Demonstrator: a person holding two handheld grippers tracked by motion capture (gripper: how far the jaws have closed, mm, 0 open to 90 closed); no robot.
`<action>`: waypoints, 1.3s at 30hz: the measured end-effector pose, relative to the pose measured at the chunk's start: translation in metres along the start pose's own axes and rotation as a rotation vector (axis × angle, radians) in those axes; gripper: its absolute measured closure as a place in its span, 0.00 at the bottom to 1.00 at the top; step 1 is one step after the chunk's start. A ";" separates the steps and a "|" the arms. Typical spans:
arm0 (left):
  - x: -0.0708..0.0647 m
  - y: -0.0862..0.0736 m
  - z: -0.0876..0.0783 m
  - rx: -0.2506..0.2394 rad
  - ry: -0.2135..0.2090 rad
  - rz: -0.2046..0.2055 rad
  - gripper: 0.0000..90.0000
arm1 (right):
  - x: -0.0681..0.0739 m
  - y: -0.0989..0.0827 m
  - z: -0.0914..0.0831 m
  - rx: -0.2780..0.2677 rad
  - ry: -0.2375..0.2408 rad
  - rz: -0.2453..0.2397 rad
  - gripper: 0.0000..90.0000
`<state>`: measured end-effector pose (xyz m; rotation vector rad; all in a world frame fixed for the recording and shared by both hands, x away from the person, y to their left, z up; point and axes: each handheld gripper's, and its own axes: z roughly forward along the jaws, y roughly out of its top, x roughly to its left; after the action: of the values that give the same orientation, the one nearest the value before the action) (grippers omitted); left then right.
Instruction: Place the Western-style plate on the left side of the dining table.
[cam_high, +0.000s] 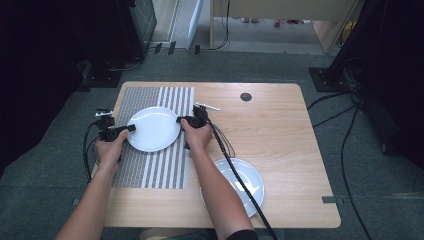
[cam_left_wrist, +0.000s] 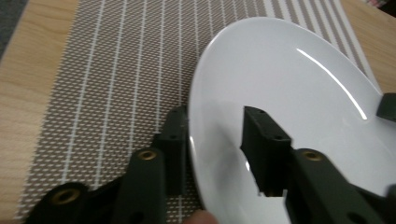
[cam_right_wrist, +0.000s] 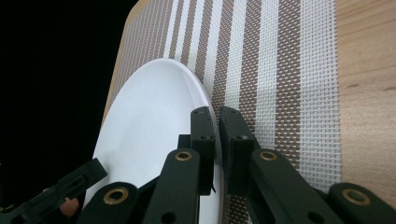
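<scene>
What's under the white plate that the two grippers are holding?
The striped placemat lies under the white plate, on the wooden table. The part of the mat right below the plate is covered, so anything there stays hidden.

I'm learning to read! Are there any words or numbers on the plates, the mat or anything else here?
None: no words, numbers or signs can be read.
The white plate between the fingers is plain.
The striped placemat has a woven pattern, no letters.
The second plate is plain too.
The wooden table shows no label.

plate (cam_high: 153, 128) | white, round, empty | lying on striped placemat (cam_high: 150, 167)
</scene>
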<state>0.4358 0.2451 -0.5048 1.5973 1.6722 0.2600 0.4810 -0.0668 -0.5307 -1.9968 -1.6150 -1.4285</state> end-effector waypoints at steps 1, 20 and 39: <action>0.000 0.000 -0.001 0.001 0.001 0.003 0.58 | 0.000 0.000 0.000 -0.004 0.000 -0.012 0.94; 0.008 -0.019 -0.059 -0.075 -0.026 0.053 0.21 | 0.019 0.016 -0.072 -0.053 -0.091 -0.483 0.44; -0.004 -0.071 -0.107 -0.067 -0.080 0.108 0.17 | -0.022 0.016 -0.149 -0.046 -0.062 -0.479 0.36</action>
<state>0.3117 0.2675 -0.4772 1.6287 1.5045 0.3002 0.4153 -0.1863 -0.4652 -1.7630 -2.2154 -1.5734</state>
